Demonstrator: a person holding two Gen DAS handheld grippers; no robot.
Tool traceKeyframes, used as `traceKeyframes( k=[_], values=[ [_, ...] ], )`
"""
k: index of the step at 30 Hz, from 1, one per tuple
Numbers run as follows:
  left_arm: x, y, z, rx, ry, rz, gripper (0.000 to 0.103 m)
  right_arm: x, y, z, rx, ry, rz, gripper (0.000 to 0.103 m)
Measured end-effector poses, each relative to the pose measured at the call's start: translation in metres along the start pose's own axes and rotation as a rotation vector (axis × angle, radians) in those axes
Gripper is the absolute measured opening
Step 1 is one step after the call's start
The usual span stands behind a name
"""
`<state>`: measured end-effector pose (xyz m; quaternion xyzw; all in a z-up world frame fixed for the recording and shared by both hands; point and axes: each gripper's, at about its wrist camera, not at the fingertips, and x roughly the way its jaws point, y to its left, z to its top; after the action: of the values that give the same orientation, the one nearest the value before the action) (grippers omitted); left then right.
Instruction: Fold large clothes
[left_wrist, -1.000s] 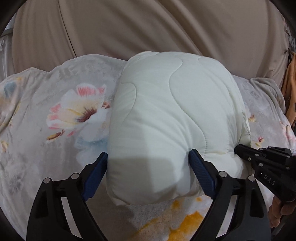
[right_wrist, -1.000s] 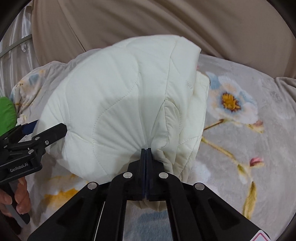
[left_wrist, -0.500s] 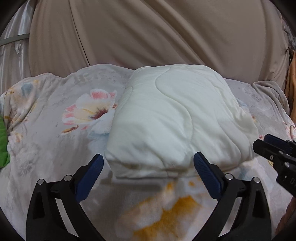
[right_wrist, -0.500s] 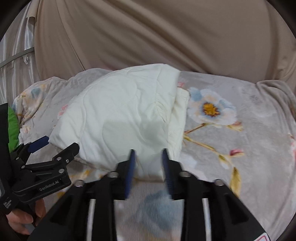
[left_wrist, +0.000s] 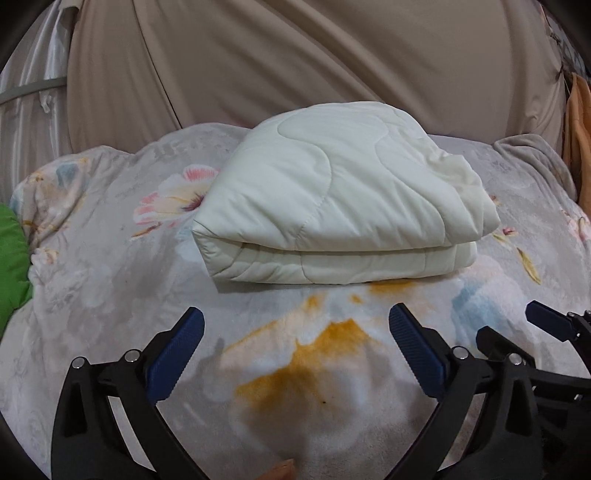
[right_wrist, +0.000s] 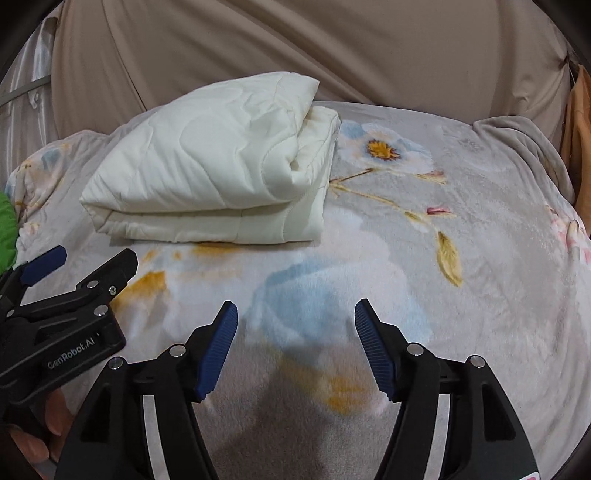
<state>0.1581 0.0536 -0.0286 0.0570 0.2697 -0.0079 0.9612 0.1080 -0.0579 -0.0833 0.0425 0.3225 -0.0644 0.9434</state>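
A plush grey floral blanket (left_wrist: 110, 295) covered the bed, its nap smooth in the middle and rumpled toward the far left edge. Printed on it were a pink and cream flower (left_wrist: 173, 201) at the far left, an orange blotch (left_wrist: 306, 373) in the near middle, and a pale blue flower with a yellow centre (right_wrist: 384, 149) at the far right, with a thin stem and yellow leaves trailing nearer from it. Behind the bed hung a beige curtain (left_wrist: 314, 62) in long diagonal folds. A green cloth (left_wrist: 11, 266) lay at the left edge, and an orange fabric (right_wrist: 578, 122) hung at the far right.
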Motion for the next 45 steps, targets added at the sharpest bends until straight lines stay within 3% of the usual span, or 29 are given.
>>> traceKeyframes(
  k=[8, 15, 30, 45],
  values=[
    [0.000, -0.002, -0.003, 0.002, 0.000, 0.002, 0.098, -0.002, 0.009, -0.004, -0.031, -0.023, -0.031, 0.067],
    [0.008, 0.016, -0.004, -0.095, 0.038, 0.040, 0.098, 0.000, -0.011, -0.003, 0.064, -0.027, -0.015, 0.068],
    [0.012, -0.004, -0.005, 0.021, 0.050, 0.053, 0.098, 0.005, -0.001, -0.004, 0.034, -0.009, -0.030, 0.069],
    [0.016, -0.007, -0.006, 0.048, 0.070, 0.082, 0.098, 0.009, 0.000, -0.004, 0.032, -0.002, -0.040, 0.069]
  ],
)
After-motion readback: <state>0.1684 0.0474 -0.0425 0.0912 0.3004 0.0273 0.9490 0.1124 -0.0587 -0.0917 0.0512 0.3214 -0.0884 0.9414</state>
